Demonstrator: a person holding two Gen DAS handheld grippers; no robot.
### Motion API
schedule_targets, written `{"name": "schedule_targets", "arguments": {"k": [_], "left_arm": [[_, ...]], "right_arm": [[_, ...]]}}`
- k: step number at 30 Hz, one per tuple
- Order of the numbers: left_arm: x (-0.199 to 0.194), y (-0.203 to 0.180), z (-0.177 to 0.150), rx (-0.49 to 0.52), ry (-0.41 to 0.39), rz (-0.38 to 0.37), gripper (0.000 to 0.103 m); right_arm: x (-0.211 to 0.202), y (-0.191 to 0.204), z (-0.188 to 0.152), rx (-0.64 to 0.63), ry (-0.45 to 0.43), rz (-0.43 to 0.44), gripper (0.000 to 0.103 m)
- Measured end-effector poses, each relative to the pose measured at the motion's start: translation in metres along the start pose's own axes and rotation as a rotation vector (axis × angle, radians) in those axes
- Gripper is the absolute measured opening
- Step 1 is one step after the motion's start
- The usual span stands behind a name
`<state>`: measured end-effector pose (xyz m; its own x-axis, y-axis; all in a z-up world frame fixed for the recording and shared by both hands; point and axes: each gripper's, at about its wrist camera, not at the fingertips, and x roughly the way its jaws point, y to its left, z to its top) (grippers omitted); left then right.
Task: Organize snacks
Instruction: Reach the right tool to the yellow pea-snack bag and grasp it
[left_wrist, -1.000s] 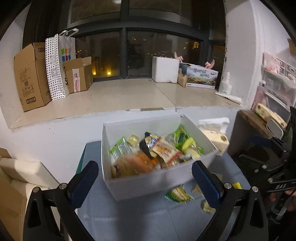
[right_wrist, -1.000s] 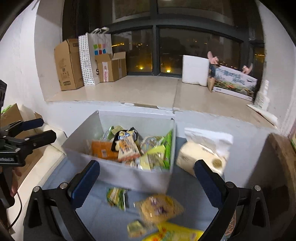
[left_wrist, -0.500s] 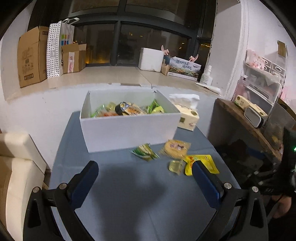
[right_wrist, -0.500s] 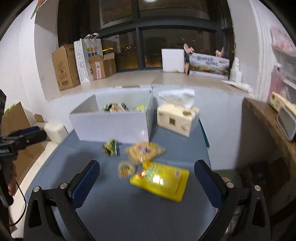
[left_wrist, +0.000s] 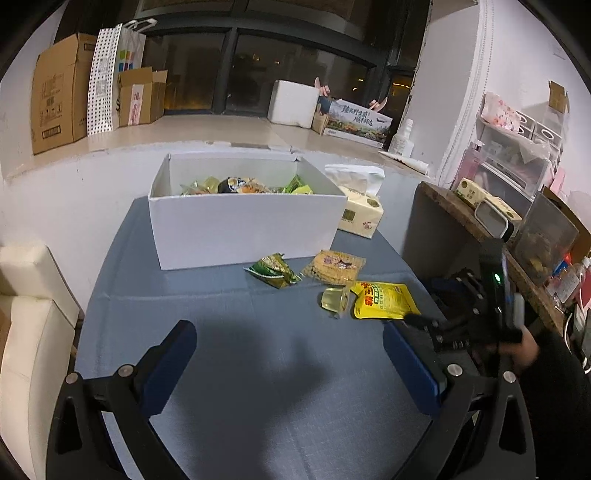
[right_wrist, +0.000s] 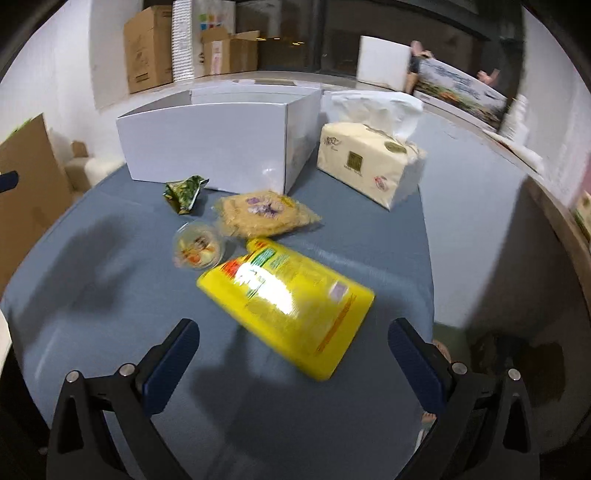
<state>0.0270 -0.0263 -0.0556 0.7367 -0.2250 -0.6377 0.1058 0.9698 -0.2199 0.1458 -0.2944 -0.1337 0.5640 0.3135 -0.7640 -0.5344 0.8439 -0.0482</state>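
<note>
A white box (left_wrist: 243, 218) (right_wrist: 218, 140) holding several snacks stands at the back of the blue table (left_wrist: 258, 369). In front of it lie a green packet (left_wrist: 273, 271) (right_wrist: 183, 190), a round cracker pack (left_wrist: 334, 266) (right_wrist: 264, 214), a clear jelly cup (left_wrist: 334, 301) (right_wrist: 199, 249) and a yellow bag (left_wrist: 382, 301) (right_wrist: 291, 299). My left gripper (left_wrist: 291, 363) is open and empty, well short of the snacks. My right gripper (right_wrist: 295, 362) is open and empty, low over the table just before the yellow bag. The right gripper's body also shows at the right edge of the left wrist view (left_wrist: 476, 314).
A tissue pack (left_wrist: 360, 212) (right_wrist: 369, 162) stands right of the box. A wooden shelf (left_wrist: 480, 225) with small items is on the right. A cream seat (left_wrist: 26, 314) is at the left. Cardboard boxes (left_wrist: 59, 110) stand on the window ledge behind.
Both grippers have pulled back from the box and dropped lower. The right gripper has come down close to the yellow bag. Both stay open and empty.
</note>
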Motion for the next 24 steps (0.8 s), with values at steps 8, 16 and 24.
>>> {"name": "schedule_targets", "arguments": {"k": [8,16,24], "left_arm": [[0.009,-0.006,-0.001,0.026,0.028,0.005,0.103],[0.017,0.000,-0.006,0.004,0.052,0.012,0.103],[0.022,0.007,-0.009,-0.019,0.063,0.017,0.103]], "right_arm": [[0.042,-0.007,0.012,-0.104,0.080,0.122,0.103],[0.062,-0.004,0.006,-0.161,0.118,0.174,0.103],[0.042,-0.001,0.001,-0.192,0.052,0.147,0.043]]}}
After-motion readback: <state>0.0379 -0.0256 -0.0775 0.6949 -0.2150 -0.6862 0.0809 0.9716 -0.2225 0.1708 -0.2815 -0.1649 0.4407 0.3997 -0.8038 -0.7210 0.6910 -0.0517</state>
